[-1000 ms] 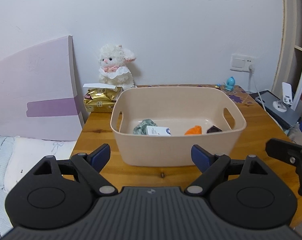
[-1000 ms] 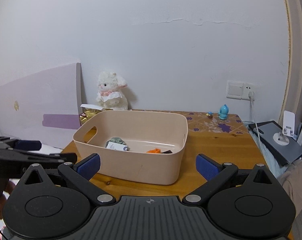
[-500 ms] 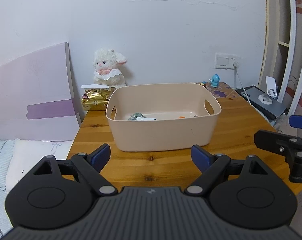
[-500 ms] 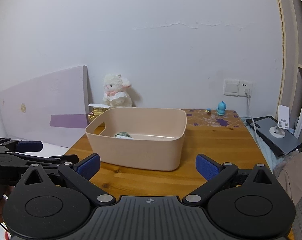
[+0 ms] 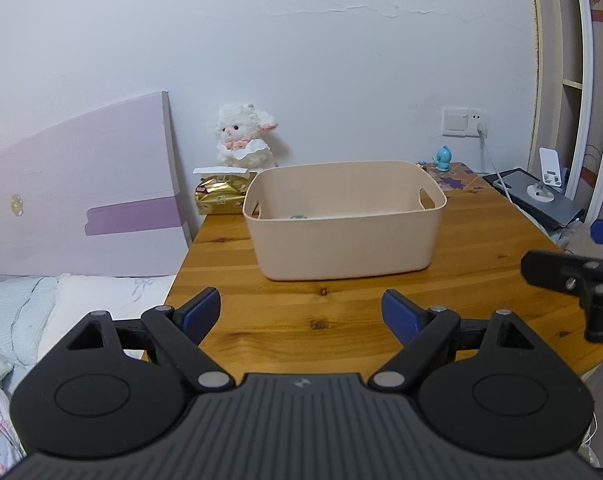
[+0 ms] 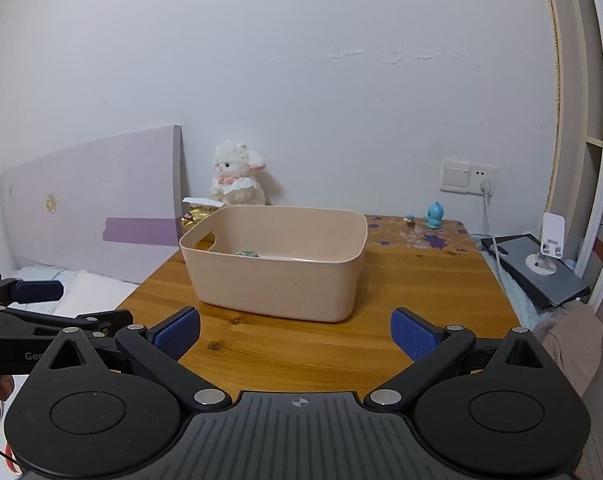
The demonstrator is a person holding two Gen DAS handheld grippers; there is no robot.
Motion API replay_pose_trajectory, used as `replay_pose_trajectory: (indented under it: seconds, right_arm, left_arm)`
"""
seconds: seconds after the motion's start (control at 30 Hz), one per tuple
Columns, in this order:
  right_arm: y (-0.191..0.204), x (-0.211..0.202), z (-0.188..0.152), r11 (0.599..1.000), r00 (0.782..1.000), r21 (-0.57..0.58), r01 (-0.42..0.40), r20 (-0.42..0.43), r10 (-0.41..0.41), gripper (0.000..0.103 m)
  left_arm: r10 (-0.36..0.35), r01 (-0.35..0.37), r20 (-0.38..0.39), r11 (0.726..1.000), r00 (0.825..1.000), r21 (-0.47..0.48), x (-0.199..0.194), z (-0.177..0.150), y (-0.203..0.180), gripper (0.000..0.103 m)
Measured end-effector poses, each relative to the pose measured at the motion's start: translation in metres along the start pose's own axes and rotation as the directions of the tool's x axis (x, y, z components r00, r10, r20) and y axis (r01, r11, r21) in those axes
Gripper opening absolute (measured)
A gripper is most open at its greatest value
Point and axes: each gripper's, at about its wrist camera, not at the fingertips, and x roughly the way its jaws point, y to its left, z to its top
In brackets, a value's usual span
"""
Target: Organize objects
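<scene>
A beige plastic bin (image 5: 345, 236) (image 6: 275, 278) stands on the wooden table (image 5: 481, 248). Only the top of a green item (image 5: 299, 217) (image 6: 247, 254) shows over its rim; the rest of its contents are hidden. My left gripper (image 5: 301, 312) is open and empty, held back over the table's near edge. My right gripper (image 6: 295, 336) is open and empty, also back from the bin. Each gripper shows at the edge of the other's view.
A white plush lamb (image 5: 243, 140) and a gold packet (image 5: 219, 198) sit behind the bin at the left. A blue figurine (image 5: 443, 158), a wall socket with cable (image 5: 463, 122) and a tablet with phone stand (image 5: 537, 196) are at the right. A bed (image 5: 61, 312) lies left.
Both grippers have pulled back and lowered away from the bin. The bin looks smaller and its contents have dropped out of sight behind the rim.
</scene>
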Motion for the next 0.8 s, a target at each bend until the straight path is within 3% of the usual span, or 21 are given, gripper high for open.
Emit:
replay_pose_trajectory:
  seconds: [0.8]
  right_arm:
    - [0.006,-0.026,-0.017,0.999,0.999,-0.015,0.039,-0.019,-0.04,0.103]
  left_arm:
    - [0.015,-0.014,0.027,0.999,1.0,-0.049,-0.03,-0.018,0.01,0.089]
